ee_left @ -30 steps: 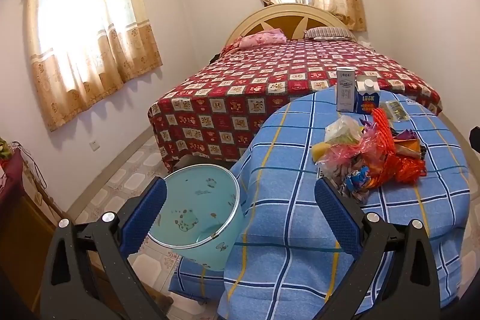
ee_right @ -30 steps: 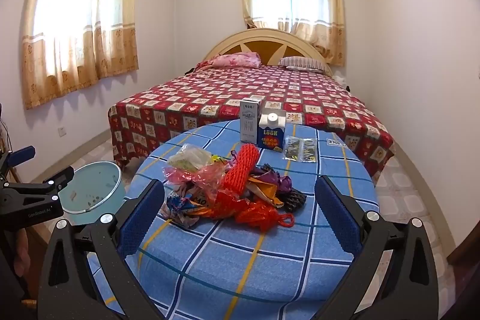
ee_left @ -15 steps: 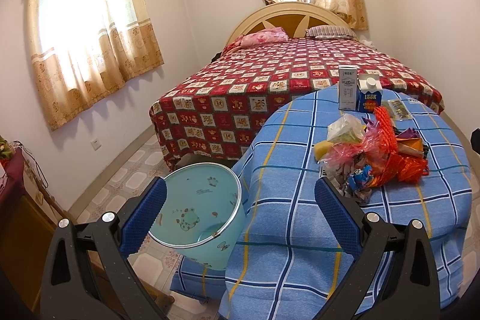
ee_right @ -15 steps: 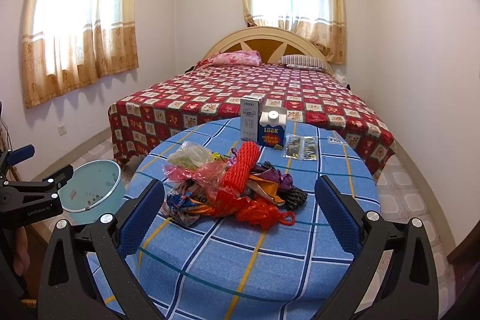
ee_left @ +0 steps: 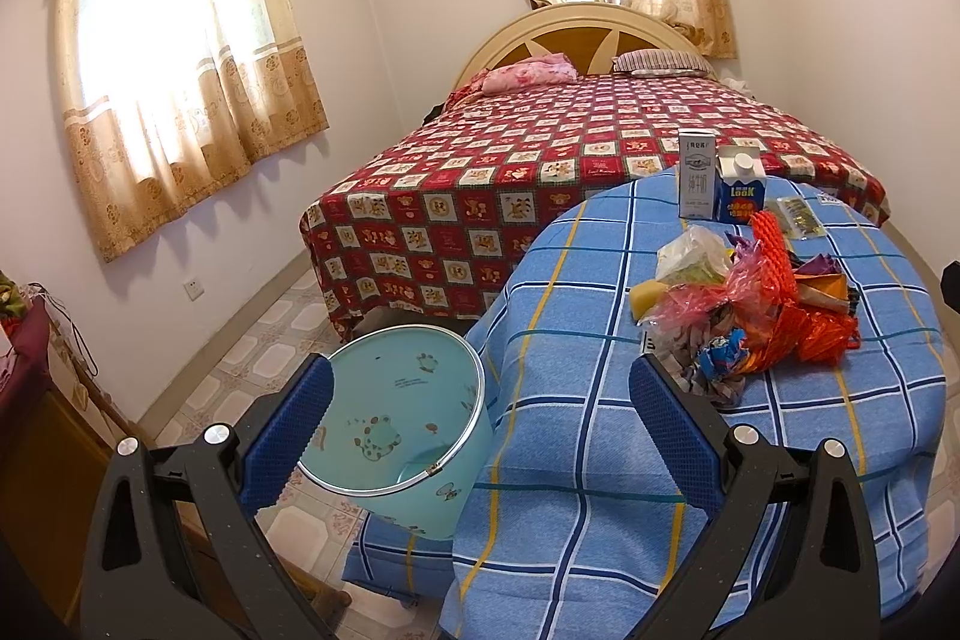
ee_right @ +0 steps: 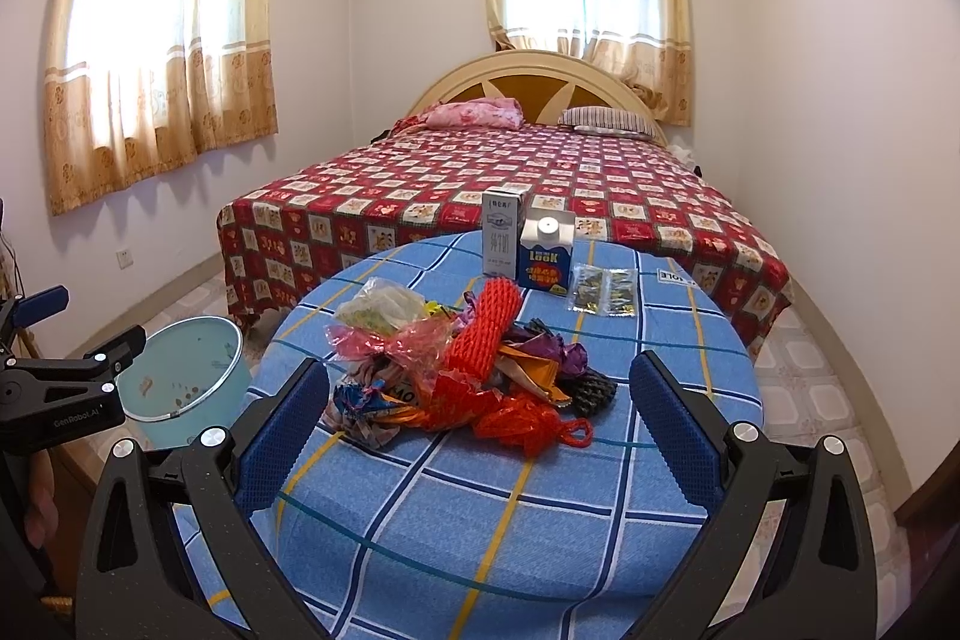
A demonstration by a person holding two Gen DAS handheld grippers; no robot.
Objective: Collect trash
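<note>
A heap of trash point(ee_right: 474, 370) lies mid-table: red and orange net bags, pink plastic, wrappers, a clear bag; it also shows in the left wrist view point(ee_left: 756, 304). A pale blue bin point(ee_left: 390, 424) stands on the floor left of the table, and shows in the right wrist view point(ee_right: 180, 382). Two cartons point(ee_right: 528, 250) stand behind the heap. My left gripper point(ee_left: 480, 412) is open and empty, over the bin and table edge. My right gripper point(ee_right: 480, 418) is open and empty, just short of the heap.
The round table has a blue checked cloth point(ee_right: 492, 514). Foil packets point(ee_right: 603, 289) lie beside the cartons. A bed with a red quilt point(ee_right: 510, 172) stands close behind the table. A wooden cabinet point(ee_left: 36, 436) is at the left. Tiled floor point(ee_left: 252, 334) lies between.
Both views have shifted only slightly; the left gripper has drifted a little toward the bin. Nothing was grasped or released.
</note>
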